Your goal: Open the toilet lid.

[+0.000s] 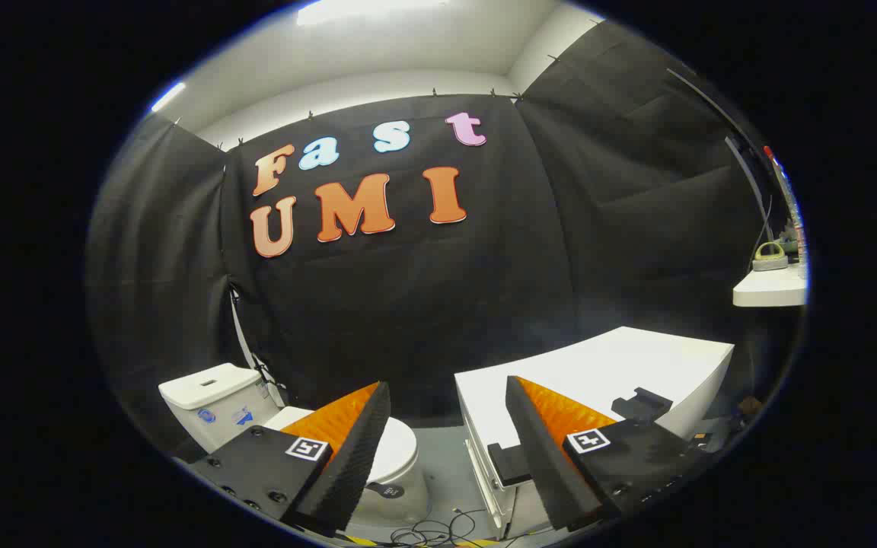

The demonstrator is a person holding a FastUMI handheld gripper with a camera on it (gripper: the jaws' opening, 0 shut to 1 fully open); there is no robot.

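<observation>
1. White and glossy, the toilet lid (397,449) lies flat and closed on its bowl, low at the left of the scene, partly hidden behind the left finger.
2. The toilet (377,487) stands on the grey floor (446,479); its white tank (214,403) rises behind the lid, farther left, against the black cloth wall (423,304), with small stickers on its front.
3. The gripper (448,392) is held above and short of the toilet, its two fingers spread wide apart with nothing between them but the far wall and floor. The left fingertip overlaps the lid in this view; whether it touches cannot be told.
4. To the right of the toilet, beyond the right finger, stands a white cabinet (613,365) with a flat top and drawer-like front.
5. Dark cables (431,533) lie tangled on the floor near the base of the toilet, between the fingers.
6. Far right and higher up, a white shelf (770,291) carries some small items, too blurred to identify.
</observation>
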